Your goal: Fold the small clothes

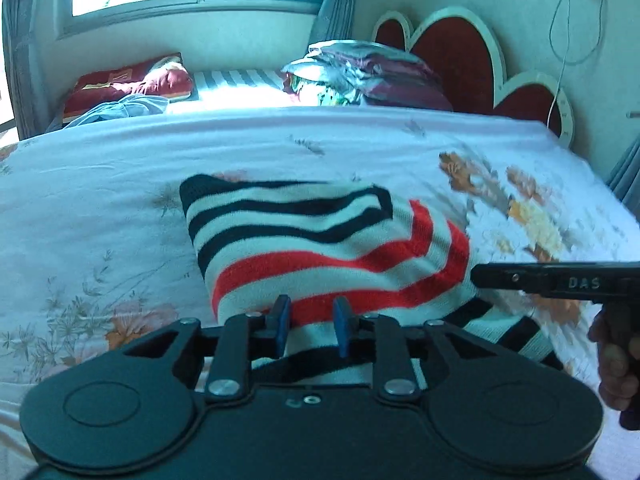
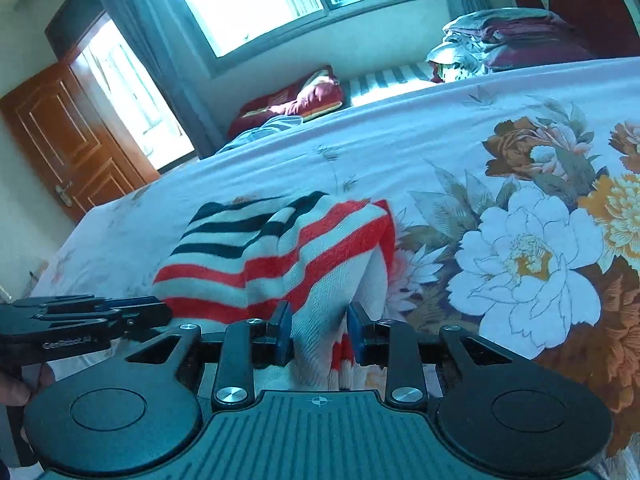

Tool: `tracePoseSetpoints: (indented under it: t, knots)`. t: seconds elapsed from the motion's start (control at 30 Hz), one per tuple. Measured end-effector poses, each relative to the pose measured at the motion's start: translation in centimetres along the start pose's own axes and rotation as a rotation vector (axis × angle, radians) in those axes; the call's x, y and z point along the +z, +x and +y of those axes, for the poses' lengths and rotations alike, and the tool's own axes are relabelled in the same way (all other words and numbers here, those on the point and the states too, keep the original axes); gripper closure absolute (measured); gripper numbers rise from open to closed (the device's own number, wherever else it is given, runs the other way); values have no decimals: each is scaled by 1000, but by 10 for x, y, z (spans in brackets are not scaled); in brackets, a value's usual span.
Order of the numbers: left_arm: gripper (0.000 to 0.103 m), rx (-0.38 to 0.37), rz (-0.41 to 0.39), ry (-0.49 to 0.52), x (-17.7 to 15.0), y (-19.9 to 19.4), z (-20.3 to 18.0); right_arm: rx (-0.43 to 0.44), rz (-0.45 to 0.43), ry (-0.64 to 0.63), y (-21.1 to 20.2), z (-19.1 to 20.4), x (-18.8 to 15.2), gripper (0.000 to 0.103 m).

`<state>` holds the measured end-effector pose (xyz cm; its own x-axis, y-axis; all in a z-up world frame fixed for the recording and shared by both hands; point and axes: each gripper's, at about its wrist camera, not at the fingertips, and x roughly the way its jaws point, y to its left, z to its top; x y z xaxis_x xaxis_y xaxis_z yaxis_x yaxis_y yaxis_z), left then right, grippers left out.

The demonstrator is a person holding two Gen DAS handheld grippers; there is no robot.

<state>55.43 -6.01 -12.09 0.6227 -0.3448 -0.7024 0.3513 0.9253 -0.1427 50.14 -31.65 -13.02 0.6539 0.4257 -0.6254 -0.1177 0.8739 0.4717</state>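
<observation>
A small knit garment (image 1: 320, 248) with navy, red and white stripes lies bunched on the floral bedsheet (image 1: 100, 200). My left gripper (image 1: 311, 320) is shut on the garment's near edge, with cloth between its blue pads. The right gripper shows from the side at the right of the left wrist view (image 1: 552, 280). In the right wrist view the right gripper (image 2: 320, 332) is shut on a fold of the same garment (image 2: 288, 252), lifting its right side off the sheet. The left gripper shows there at the left (image 2: 80, 320).
The bed has a large flower print (image 2: 528, 256) to the right. Folded bedding (image 1: 372, 76) and a red pillow (image 1: 128, 84) lie at the far side below a window. A heart-shaped headboard (image 1: 460, 56) stands far right. A wooden door (image 2: 68, 140) is at the left.
</observation>
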Motion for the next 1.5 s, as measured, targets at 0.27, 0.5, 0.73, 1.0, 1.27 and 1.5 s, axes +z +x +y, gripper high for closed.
tracePoseSetpoints:
  t: [0.27, 0.5, 0.73, 1.0, 1.27, 1.5]
  knots:
    - [80, 12, 35, 34, 19, 26, 9, 62, 11, 160, 41, -31, 44, 81]
    - [81, 44, 62, 118, 11, 47, -4, -77, 7, -94, 64, -19, 34, 93]
    - [82, 25, 74, 110, 18, 36, -3, -128, 32, -135, 53, -8, 39, 87]
    - [82, -38, -31, 3, -20, -44, -2, -24, 64, -343, -16, 42, 13, 86]
    - [83, -1, 85, 50, -45, -30, -6, -150, 157, -468, 13, 44, -31, 87]
    - [83, 11, 84, 30, -68, -68, -21, -53, 117, -466, -37, 60, -38, 87]
